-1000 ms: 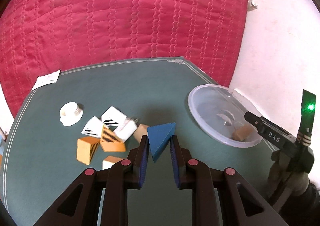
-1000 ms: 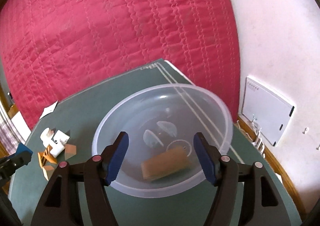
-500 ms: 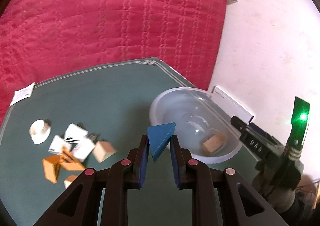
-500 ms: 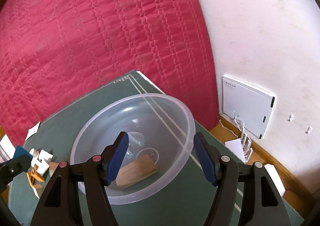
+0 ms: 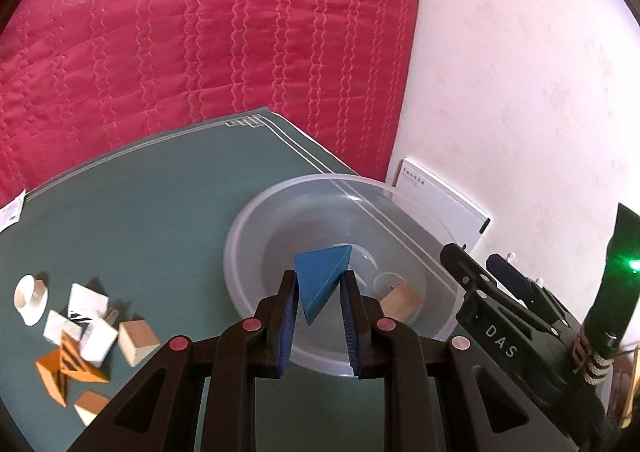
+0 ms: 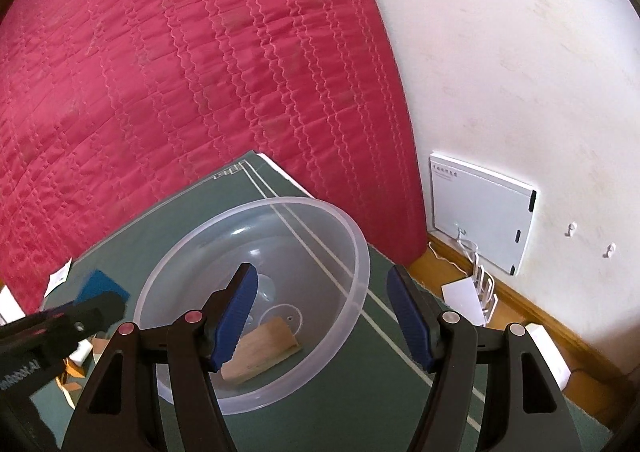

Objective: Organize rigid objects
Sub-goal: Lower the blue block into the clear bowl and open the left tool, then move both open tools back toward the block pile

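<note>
Your left claw (image 5: 319, 292) is pinching the blue wedge (image 5: 322, 277) over the clear bowl (image 5: 256, 220) on the table (image 5: 140, 212); your right claw (image 6: 322, 306) is hanging spread and empty above it.

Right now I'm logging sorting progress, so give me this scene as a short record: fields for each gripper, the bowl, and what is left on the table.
left gripper: jaws shut on the blue triangular block, held in front of the bowl
right gripper: jaws open, nothing between them, at the bowl's near right rim
clear plastic bowl: on the green table, holds one wooden block
left on table: a cluster of orange, white and striped blocks, plus a white round piece
</note>
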{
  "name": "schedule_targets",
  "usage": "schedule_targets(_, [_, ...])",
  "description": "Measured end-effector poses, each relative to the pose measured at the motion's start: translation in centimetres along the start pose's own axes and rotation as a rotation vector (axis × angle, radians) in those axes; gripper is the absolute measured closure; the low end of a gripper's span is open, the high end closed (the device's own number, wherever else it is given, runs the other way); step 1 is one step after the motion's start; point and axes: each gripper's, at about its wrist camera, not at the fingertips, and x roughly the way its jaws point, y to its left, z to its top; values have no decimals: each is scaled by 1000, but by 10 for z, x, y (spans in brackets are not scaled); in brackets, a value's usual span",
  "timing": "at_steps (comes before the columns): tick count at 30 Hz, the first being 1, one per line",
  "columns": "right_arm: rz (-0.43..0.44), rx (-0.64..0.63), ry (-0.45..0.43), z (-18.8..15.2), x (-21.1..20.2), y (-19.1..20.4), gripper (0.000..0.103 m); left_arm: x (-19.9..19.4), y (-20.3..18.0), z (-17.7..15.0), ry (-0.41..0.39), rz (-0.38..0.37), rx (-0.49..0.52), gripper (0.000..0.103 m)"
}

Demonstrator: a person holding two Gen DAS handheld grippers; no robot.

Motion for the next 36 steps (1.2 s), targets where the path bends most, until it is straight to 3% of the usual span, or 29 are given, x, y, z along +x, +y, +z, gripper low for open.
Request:
schedule_targets(7, [-2,12,6,0,1,-2,34,11,-1,0,17,-16,-11,78])
schedule_targets(8, [-2,11,6,0,1,-2,34,11,1,1,19,-17,-18,68])
schedule_targets(9, [-2,11,6,0,1,-2,35,11,2,1,16,-10,-25,51])
schedule_targets(11, [-2,11,6,0,1,-2,35,6,6,0,-13,43,-34,39])
schedule_targets(19, [-1,10,6,1,2,-2,35,-9,25,-4,-55,125,-63,37])
schedule_targets(32, [8,3,15,-3,4,1,35,-28,52,-23,-70,207,-97,14])
schedule_targets(36, [14,-7,15,-3,3,3,35,-33,65,-31,-60,240,-137,12])
